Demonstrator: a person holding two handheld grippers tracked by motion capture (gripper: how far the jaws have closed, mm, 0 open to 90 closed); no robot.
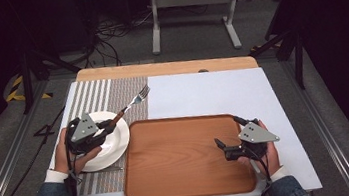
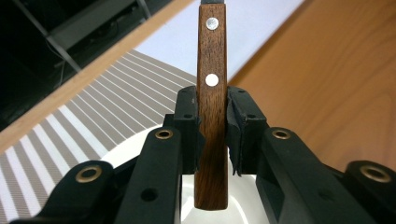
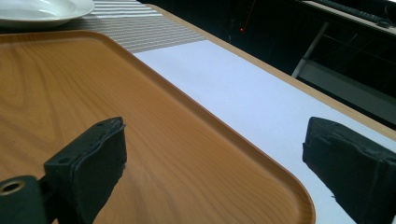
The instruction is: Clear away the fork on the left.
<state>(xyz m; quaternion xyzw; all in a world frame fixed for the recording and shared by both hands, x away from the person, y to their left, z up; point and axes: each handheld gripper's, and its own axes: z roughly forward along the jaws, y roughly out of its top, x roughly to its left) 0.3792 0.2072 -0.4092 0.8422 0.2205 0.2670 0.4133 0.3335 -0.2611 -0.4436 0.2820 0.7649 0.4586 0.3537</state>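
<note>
A fork [image 1: 133, 103] with a dark wooden handle [image 2: 211, 116] is clamped in my left gripper [image 1: 107, 127], which hovers over a white plate [image 1: 118, 145] on the striped placemat [image 1: 92, 95]. The steel tines point up and right, past the plate's rim toward the mat's far edge. In the left gripper view the pads [image 2: 187, 126] press both sides of the riveted handle. My right gripper [image 1: 227, 134] stands open over the right part of the wooden tray [image 1: 180, 158], nothing between its fingers [image 3: 93, 158].
The tray [image 3: 140, 116] lies on a white sheet [image 1: 212, 93] that covers the table's right half. A wooden strip [image 1: 169, 68] runs along the far table edge. Beyond it stand a white desk frame [image 1: 192, 10] and floor cables.
</note>
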